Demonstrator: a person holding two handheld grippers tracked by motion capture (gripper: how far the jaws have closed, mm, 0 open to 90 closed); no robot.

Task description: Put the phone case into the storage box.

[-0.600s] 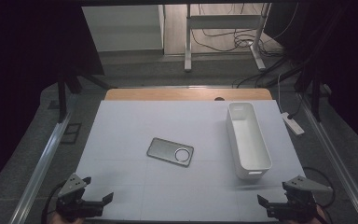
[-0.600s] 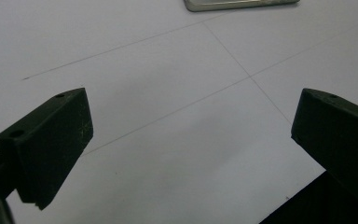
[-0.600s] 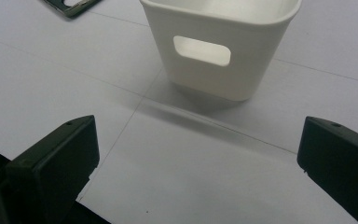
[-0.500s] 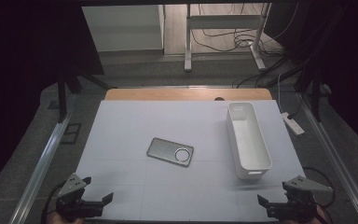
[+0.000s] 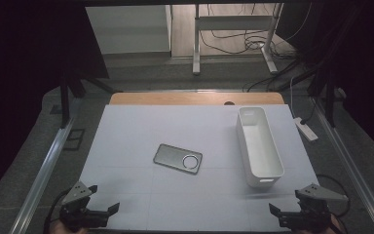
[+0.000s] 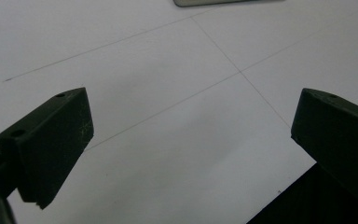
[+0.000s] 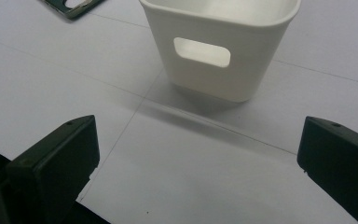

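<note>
White table [image 5: 141, 126] carries a grey phone case [image 5: 177, 158] mid-table and a white bin [image 5: 259, 146] right; my left gripper [image 5: 108, 210] and right gripper [image 5: 278, 213] sit near, both released, empty.

Grey phone case [image 5: 177, 158] flat, mid-table
</note>
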